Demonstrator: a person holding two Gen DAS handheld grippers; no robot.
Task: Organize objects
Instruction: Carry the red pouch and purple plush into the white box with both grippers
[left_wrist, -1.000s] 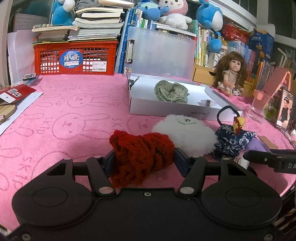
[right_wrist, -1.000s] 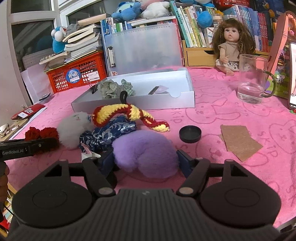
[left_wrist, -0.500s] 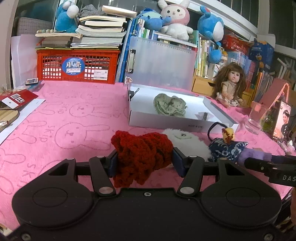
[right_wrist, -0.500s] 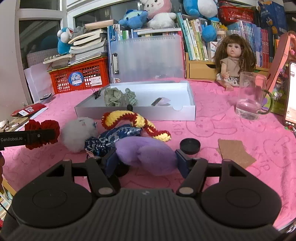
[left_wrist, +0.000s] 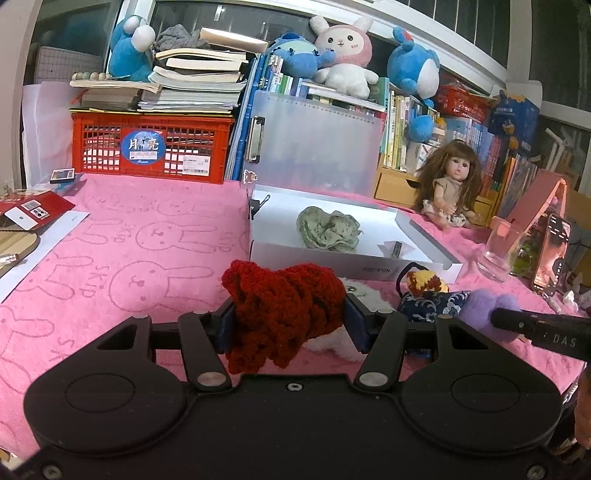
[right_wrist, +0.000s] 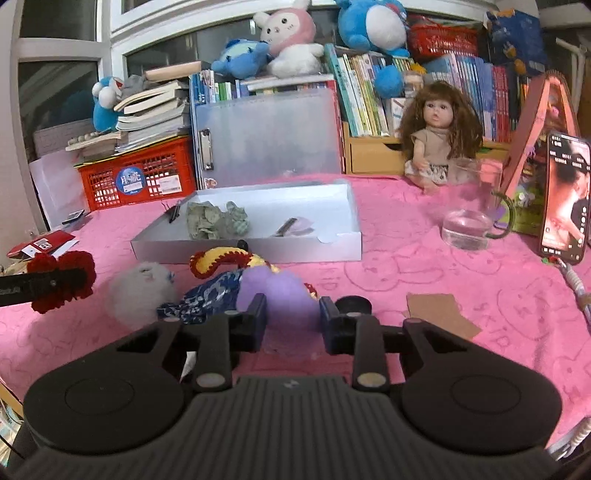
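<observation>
Pink cloth (right_wrist: 424, 236) | one box (right_wrist: 343, 242) | two tools, one scrunchie each

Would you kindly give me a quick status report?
Left hand-held gripper shut on red knit piece. Right hand-held gripper shut on purple pom-pom. White box ahead, way open.

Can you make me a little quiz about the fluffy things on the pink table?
1. True or false: the left gripper has its jaws shut on the red knitted scrunchie.
2. What does the right gripper hold? A) the doll B) the purple fluffy scrunchie C) the glass cup
3. Fill in: the green scrunchie lies inside the white ____.

Key: 1 true. 2 B. 3 box.
</observation>
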